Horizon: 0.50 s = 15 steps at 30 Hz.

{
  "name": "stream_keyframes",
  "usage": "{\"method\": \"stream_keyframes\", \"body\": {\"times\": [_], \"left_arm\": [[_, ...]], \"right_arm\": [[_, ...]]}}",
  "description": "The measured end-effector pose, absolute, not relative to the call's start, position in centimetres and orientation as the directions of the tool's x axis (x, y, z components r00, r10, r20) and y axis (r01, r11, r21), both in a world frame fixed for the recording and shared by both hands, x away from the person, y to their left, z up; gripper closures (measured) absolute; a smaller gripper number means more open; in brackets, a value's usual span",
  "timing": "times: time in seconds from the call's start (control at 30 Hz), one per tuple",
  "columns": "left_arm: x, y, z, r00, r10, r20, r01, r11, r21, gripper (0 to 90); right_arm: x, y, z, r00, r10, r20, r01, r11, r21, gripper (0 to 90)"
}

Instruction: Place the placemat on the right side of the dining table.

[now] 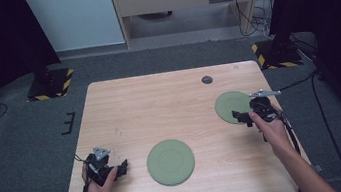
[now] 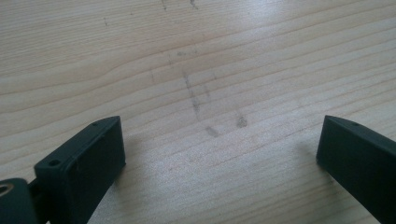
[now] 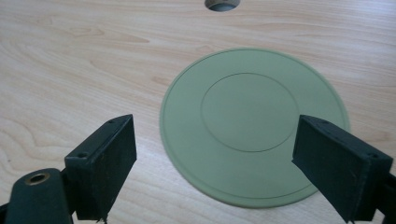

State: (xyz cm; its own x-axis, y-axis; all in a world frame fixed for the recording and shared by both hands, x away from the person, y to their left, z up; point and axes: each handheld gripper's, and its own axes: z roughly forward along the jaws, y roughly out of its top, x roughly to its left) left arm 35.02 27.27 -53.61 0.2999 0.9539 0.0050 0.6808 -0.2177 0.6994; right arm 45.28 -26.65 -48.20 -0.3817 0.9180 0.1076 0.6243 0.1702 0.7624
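1. the surface point(image 1: 124, 107) is light wood with wavy grain lines, and it has rounded corners.
2. two round, flat, dull green plates lie on it. each one has a thin ring line in its middle.
3. the far plate point(image 1: 230, 106) sits near the right edge. the right gripper point(image 1: 240, 115) is at its near right rim, held in a hand point(image 1: 270, 130).
4. in the right gripper view, the black, blocky fingers point(image 3: 107, 163) stand wide apart with nothing gripped. the far plate point(image 3: 252, 126) lies on the wood just past them, between the two.
5. the near plate point(image 1: 170, 162) lies near the front middle, well apart from the far plate.
6. the left gripper point(image 1: 122, 167) rests at the front left, just beside the near plate but not touching it.
7. in the left gripper view, its fingers point(image 2: 84, 168) are wide apart over bare wood with small grey scuff marks point(image 2: 194, 100).
8. a small dark round hole point(image 1: 207, 79) sits in the wood beyond the far plate. the right gripper view shows it point(image 3: 221, 4) at the top edge.
9. the high view also shows the grey floor point(image 1: 23, 142), yellow and black striped feet point(image 1: 51, 85) and loose cables point(image 1: 328, 119).
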Motion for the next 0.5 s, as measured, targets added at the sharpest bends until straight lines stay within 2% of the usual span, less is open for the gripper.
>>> {"method": "stream_keyframes", "body": {"times": [0.5], "left_arm": [[35.0,27.3,-53.6,0.303,0.953,0.005,0.680,-0.220,0.699,0.5]], "right_arm": [[43.7,-24.4,-49.0,-0.441,0.892,0.093,0.611,0.223,0.760,13.3]]}}
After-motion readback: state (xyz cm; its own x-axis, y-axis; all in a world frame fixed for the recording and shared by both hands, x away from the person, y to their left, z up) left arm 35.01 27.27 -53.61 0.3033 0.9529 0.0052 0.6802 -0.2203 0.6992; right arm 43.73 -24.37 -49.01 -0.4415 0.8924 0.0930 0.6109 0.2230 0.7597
